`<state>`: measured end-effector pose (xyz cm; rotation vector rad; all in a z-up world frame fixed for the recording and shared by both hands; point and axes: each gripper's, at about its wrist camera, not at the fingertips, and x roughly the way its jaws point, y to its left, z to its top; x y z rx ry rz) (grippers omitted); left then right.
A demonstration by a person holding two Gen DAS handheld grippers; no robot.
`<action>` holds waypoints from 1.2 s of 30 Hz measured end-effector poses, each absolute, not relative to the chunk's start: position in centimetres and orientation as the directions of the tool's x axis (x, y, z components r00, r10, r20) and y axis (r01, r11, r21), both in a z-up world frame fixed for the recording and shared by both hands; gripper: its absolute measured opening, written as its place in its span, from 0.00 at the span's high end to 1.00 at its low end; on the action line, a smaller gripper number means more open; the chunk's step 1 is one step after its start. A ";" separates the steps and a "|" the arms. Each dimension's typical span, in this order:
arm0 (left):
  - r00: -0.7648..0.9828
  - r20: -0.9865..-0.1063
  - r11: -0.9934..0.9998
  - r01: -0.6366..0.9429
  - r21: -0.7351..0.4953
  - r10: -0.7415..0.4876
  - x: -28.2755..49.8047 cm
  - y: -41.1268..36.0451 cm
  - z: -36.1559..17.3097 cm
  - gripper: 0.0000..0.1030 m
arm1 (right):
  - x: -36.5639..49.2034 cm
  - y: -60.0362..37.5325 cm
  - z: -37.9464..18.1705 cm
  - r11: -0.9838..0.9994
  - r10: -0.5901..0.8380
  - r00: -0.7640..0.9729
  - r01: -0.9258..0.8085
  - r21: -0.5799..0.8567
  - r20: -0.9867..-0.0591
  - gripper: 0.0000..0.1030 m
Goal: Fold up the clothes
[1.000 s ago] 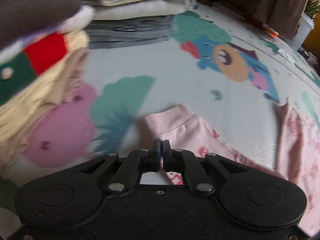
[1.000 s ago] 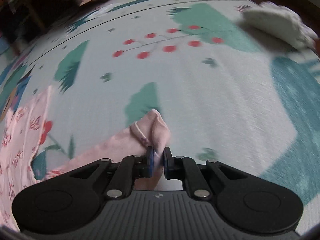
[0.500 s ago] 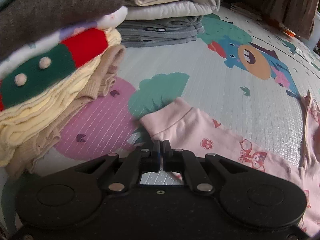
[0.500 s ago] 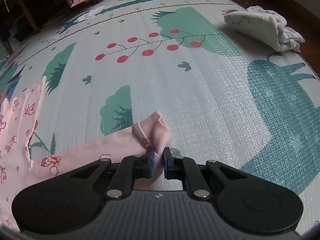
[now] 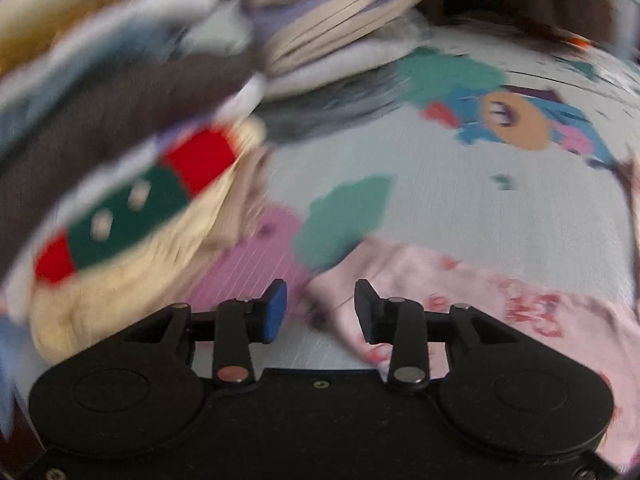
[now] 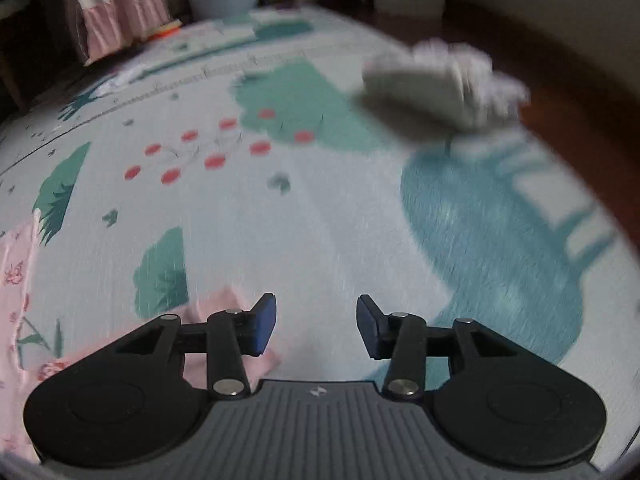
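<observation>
A pink printed garment (image 5: pixel 460 280) lies flat on the patterned play mat (image 5: pixel 460 184). One sleeve cuff rests just under and ahead of my left gripper (image 5: pixel 320 308), whose jaws are opening with nothing pressed between the pads. In the right wrist view the other pink sleeve (image 6: pixel 224 308) lies on the mat beneath the left finger of my right gripper (image 6: pixel 316 324). Its jaws are opening too and the gap between the pads is empty. More of the pink garment (image 6: pixel 16 276) shows at the left edge.
Stacks of folded clothes (image 5: pixel 120 184) rise at the left of the left wrist view, with a second folded stack (image 5: pixel 340 40) behind. A folded white bundle (image 6: pixel 436 88) sits at the mat's far right edge. A pink-and-white curtain (image 6: pixel 120 4) hangs beyond the mat.
Both grippers were shut on the pink sleeve cuffs and have let go, their jaws now apart. Both have lifted a little, and the sleeves lie on the mat.
</observation>
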<state>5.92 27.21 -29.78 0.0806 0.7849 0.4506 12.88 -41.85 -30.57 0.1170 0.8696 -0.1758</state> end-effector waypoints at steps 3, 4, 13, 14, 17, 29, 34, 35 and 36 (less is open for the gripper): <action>0.675 -0.663 0.946 -0.223 0.235 0.324 6.3 24.0 -29.6 0.62 | 12.3 -38.1 -30.2 0.999 -0.032 0.668 0.004 -0.039 -0.743 0.56; 0.685 -0.671 0.959 -0.178 0.222 0.283 6.3 22.9 -29.7 0.62 | 11.9 -36.3 -30.4 0.996 0.019 0.666 -0.082 -0.047 -0.746 0.56; 0.630 -0.747 0.940 0.341 0.023 -0.211 3.7 11.3 -30.1 0.62 | 4.9 -19.9 -32.1 0.681 0.464 0.412 -0.732 0.018 -0.784 0.59; 0.620 -0.746 0.920 0.392 0.027 -0.242 3.1 10.0 -30.2 0.62 | 4.6 -19.2 -32.2 0.648 0.478 0.388 -0.761 0.019 -0.788 0.59; 0.596 -0.751 0.885 0.464 0.032 -0.285 1.7 7.6 -31.2 0.63 | 4.2 -17.8 -32.6 0.577 0.504 0.332 -0.816 0.025 -0.798 0.56; 0.545 -0.773 0.866 0.500 -0.009 -0.323 1.1 8.5 -30.2 0.63 | 5.3 -19.0 -31.0 0.553 0.550 0.220 -0.819 0.154 -0.806 0.59; 0.617 -0.715 0.904 0.426 -0.046 -0.327 6.5 9.5 -28.3 0.62 | 12.9 -21.6 -28.9 0.736 0.548 0.365 -0.638 0.226 -0.753 0.59; 0.625 -0.709 0.915 0.396 -0.072 -0.327 8.2 9.8 -28.3 0.62 | 14.8 -21.9 -28.6 0.768 0.540 0.393 -0.592 0.245 -0.744 0.59; 0.631 -0.703 0.926 0.360 -0.108 -0.328 10.3 10.2 -28.4 0.62 | 16.8 -22.1 -28.4 0.791 0.537 0.411 -0.548 0.271 -0.736 0.59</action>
